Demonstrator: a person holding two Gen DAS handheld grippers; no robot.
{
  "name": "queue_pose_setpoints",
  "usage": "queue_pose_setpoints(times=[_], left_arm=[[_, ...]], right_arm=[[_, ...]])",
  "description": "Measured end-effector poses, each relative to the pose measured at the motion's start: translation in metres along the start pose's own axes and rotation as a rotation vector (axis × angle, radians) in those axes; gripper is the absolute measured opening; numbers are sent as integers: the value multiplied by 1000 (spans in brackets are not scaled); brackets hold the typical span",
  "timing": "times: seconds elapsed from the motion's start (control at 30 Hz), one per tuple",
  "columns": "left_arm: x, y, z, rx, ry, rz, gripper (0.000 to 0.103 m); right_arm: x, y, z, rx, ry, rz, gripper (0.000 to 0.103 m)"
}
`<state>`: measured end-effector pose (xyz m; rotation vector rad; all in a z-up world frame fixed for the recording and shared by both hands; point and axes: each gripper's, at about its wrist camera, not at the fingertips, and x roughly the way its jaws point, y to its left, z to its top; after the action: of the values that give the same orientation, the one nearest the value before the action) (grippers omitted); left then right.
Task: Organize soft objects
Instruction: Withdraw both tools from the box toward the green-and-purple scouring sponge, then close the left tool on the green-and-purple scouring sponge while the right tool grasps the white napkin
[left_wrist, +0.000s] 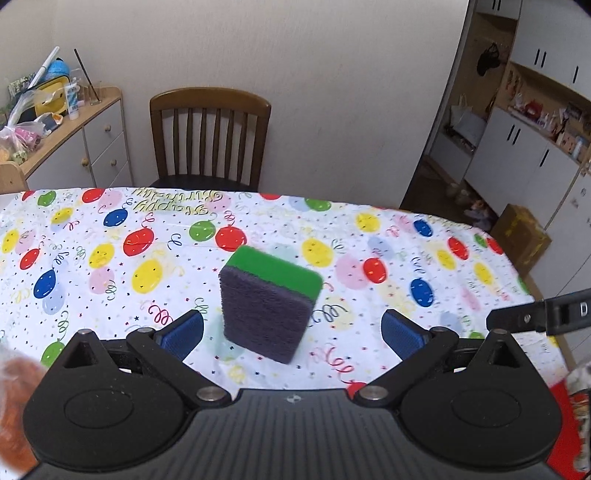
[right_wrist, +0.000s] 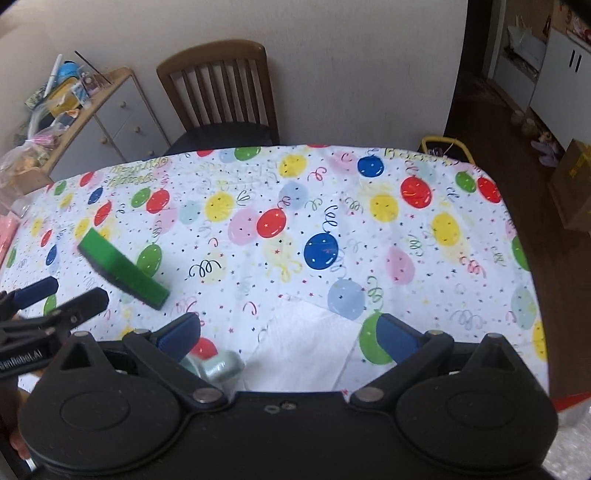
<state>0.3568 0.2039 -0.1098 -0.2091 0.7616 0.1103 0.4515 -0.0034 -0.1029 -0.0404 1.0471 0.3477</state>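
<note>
A green sponge with a dark purple scouring face is in front of my left gripper, tilted and blurred, apart from both pads; whether it touches the balloon tablecloth I cannot tell. My left gripper is open and empty. In the right wrist view the same sponge shows at the left, beside the left gripper's fingers. My right gripper is open and empty above a white folded cloth on the table. A pale blue soft object lies by its left finger.
A wooden chair stands at the table's far edge, a wall behind it. A cluttered sideboard is at the far left. The table's right edge drops to a dark floor with a cardboard box. Something orange is at my left.
</note>
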Motion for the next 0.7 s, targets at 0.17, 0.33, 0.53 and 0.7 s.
queue_pose_setpoints(times=[0.17, 0.33, 0.53, 0.7], left_arm=[[22, 6, -2, 19, 3, 7, 103], [38, 10, -5, 4, -6, 13, 103], [52, 5, -9, 51, -51, 27, 103], [62, 3, -16, 70, -76, 34, 103]], right_arm=[[29, 5, 9, 36, 47, -14, 102], [56, 3, 11, 70, 90, -34, 101], [82, -8, 8, 138, 137, -73, 100], [97, -12, 1, 160, 173, -91, 100]])
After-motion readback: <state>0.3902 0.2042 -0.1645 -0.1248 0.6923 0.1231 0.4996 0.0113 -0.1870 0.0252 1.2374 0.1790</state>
